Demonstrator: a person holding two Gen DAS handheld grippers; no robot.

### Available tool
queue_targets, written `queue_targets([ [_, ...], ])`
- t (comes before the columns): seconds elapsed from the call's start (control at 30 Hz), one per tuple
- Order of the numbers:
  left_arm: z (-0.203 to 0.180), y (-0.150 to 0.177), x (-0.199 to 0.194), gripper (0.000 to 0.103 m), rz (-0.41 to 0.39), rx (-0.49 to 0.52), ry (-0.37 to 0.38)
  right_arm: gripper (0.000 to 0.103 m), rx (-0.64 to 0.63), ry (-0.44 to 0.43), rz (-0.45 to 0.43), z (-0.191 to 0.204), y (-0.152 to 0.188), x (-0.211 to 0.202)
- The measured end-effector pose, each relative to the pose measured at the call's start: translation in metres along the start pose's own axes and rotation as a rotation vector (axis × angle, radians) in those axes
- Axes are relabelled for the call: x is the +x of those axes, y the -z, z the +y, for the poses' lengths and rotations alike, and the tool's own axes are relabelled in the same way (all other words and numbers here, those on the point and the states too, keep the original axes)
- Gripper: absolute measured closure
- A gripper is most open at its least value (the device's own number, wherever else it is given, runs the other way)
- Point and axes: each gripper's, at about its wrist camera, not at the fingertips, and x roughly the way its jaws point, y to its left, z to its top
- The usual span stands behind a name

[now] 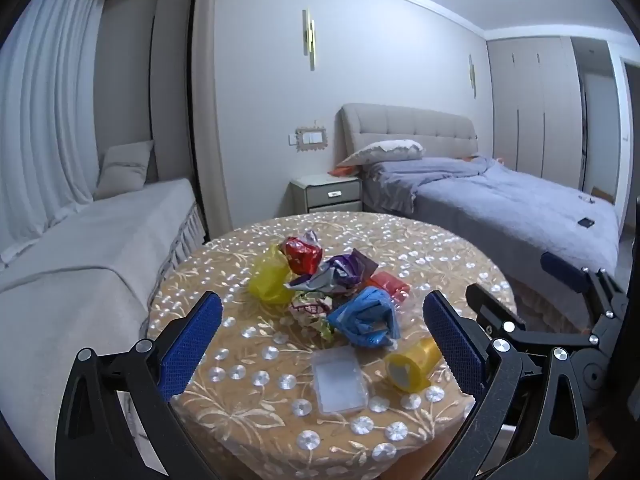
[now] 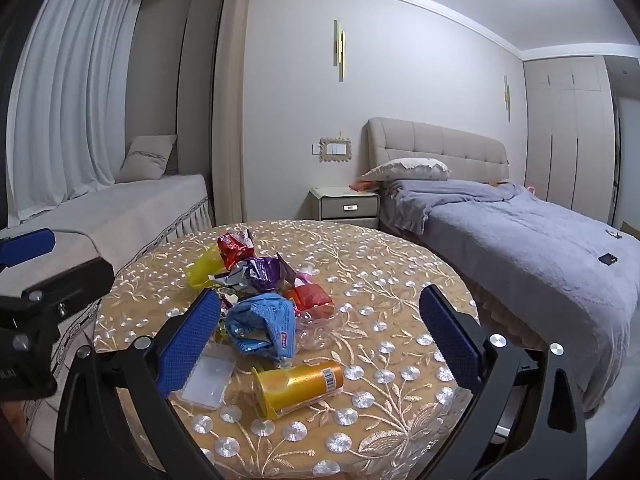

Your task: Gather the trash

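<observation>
Trash (image 1: 328,292) lies heaped on the desk (image 1: 440,256) as both grippers, left (image 1: 322,340) and right (image 2: 320,338), hover with fingers apart, empty; single outlying pieces look easiest to pinch.

Bright ceiling light glare top right, soft shadows, sharp focus, fisheye-curved edges, dark corners
</observation>
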Motion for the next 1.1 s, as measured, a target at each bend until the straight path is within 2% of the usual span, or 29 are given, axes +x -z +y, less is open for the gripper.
queue_targets([
  [0.1,-0.005,0.000,0.001,0.005,-0.001,0.001,-0.020,0.004,0.018,-0.002,0.000,-0.002,-0.002,0.000],
  [0.17,-0.002,-0.002,0.011,0.005,0.029,-0.015,-0.008,0.004,0.018,-0.007,-0.014,-0.002,-0.003,-0.003],
  [0.23,0.001,-0.001,-0.001,0.005,-0.029,-0.038,-0.017,0.004,0.016,0.001,-0.019,-0.003,-0.005,-0.005],
  [0.43,0.014,-0.001,0.003,0.005,-0.002,-0.099,0.026,0.004,0.022,-0.009,-0.035,-0.006,-0.003,-0.006],
  [1.1,0.012,0.001,0.003,0.005,-0.002,-0.092,0.028,0.004,0.011,0.004,-0.033,-0.004,-0.002,-0.004],
])
